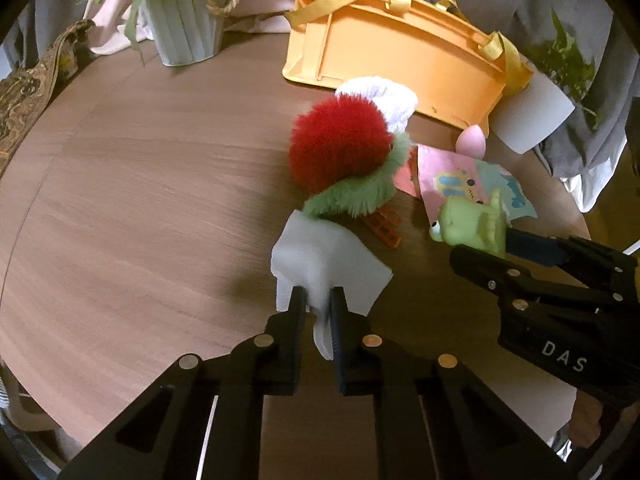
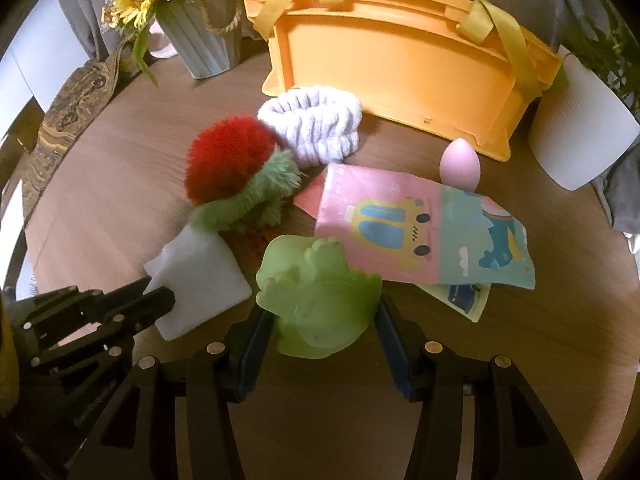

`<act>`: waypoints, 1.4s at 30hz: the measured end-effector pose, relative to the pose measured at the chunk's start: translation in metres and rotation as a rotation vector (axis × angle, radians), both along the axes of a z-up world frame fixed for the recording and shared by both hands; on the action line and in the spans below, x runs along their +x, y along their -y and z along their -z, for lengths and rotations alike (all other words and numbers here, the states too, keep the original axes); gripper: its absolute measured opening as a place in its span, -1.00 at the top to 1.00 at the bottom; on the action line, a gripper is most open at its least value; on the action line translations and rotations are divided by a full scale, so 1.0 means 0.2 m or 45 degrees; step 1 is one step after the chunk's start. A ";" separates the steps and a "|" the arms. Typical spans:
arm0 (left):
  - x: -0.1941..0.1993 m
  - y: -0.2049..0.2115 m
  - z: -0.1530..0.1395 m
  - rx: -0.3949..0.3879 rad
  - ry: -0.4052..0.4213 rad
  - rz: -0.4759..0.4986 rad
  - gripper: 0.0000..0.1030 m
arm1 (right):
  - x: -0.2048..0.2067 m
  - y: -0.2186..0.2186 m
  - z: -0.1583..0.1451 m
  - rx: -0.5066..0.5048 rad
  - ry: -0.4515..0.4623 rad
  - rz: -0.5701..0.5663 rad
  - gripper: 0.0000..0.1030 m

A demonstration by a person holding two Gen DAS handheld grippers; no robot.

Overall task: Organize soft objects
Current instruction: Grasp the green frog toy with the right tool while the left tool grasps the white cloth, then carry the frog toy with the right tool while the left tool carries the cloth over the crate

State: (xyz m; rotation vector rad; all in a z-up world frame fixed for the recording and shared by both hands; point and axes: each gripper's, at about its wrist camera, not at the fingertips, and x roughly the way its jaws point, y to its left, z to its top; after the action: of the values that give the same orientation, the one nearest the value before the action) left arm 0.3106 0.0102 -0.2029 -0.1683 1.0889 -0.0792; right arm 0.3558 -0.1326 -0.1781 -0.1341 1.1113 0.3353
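Note:
My left gripper (image 1: 318, 306) is shut on a white foam sponge (image 1: 324, 264), which also shows in the right wrist view (image 2: 200, 276). My right gripper (image 2: 322, 320) is shut on a green rubber frog toy (image 2: 316, 296), seen from the side in the left wrist view (image 1: 472, 222). A red and green plush (image 2: 236, 172) and a white fluffy band (image 2: 312, 128) lie beyond them. A pink egg-shaped sponge (image 2: 460, 162) stands near the orange basket (image 2: 400, 60), which lies tipped on its side.
Pink and blue printed packets (image 2: 424, 228) lie to the right of the frog. A small orange clip (image 1: 384, 228) lies under the plush. A sunflower pot (image 2: 204, 40) stands at the back left, a white pot (image 2: 580, 132) at the right on the round wooden table (image 1: 140, 200).

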 end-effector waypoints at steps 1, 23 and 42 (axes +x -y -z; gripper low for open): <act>0.00 0.00 -0.01 -0.004 0.007 -0.004 0.74 | 0.00 -0.01 -0.01 0.004 0.002 -0.001 -0.04; -0.03 -0.04 -0.42 0.001 0.314 0.036 0.80 | -0.06 -0.01 -0.29 0.134 0.149 0.032 -0.04; 0.11 0.04 -0.72 -0.003 0.547 0.186 0.80 | -0.05 0.11 -0.61 0.169 0.374 0.200 -0.04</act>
State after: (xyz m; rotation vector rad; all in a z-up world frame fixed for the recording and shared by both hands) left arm 0.3332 0.0016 -0.0591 -0.0683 0.6712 -0.2369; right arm 0.3467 -0.1539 -0.0561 0.0221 0.8008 0.2386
